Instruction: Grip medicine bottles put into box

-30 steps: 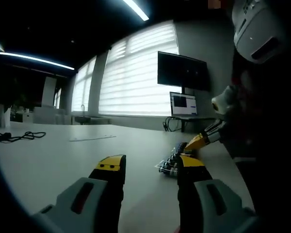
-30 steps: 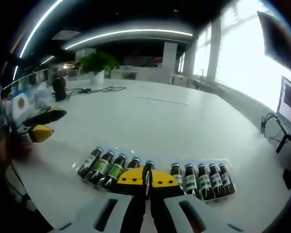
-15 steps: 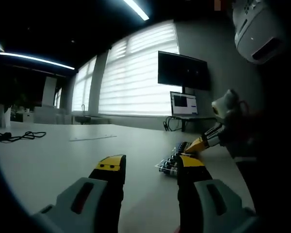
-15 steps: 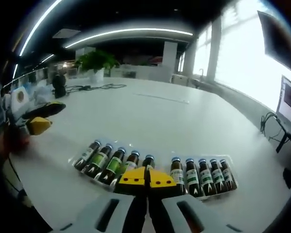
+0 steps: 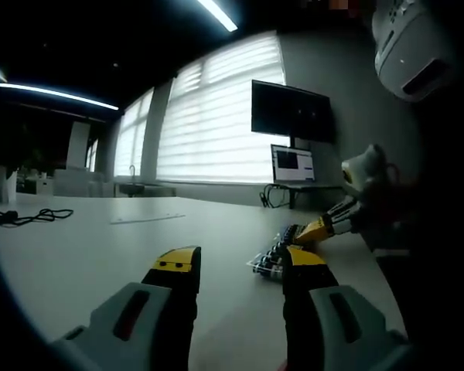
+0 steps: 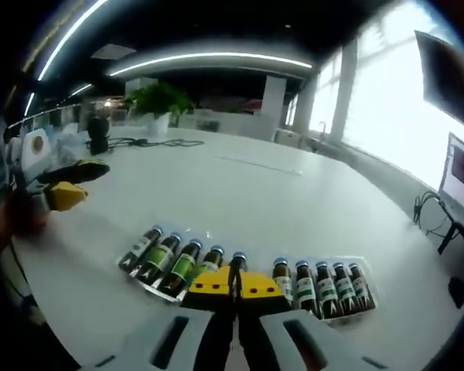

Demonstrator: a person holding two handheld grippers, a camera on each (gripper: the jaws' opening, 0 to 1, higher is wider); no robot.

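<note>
Right gripper view: closed right tool [image 6: 233,283] just before medicine bottles [image 6: 247,270].

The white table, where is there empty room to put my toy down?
The table is bare between the row of medicine bottles and the black cables near the plant. It's crowded at the bottles, where the right gripper sits shut.

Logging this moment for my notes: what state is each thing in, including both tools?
Left tool: open, jaws apart, holding nothing, above the table.
Right tool: jaws shut together, tips just in front of the bottles.
Medicine bottles: lying flat in a row, caps on.
Clear tray: holding the bottles, on the table.
Laptop: screen lit.
Wall monitor: dark.
</note>
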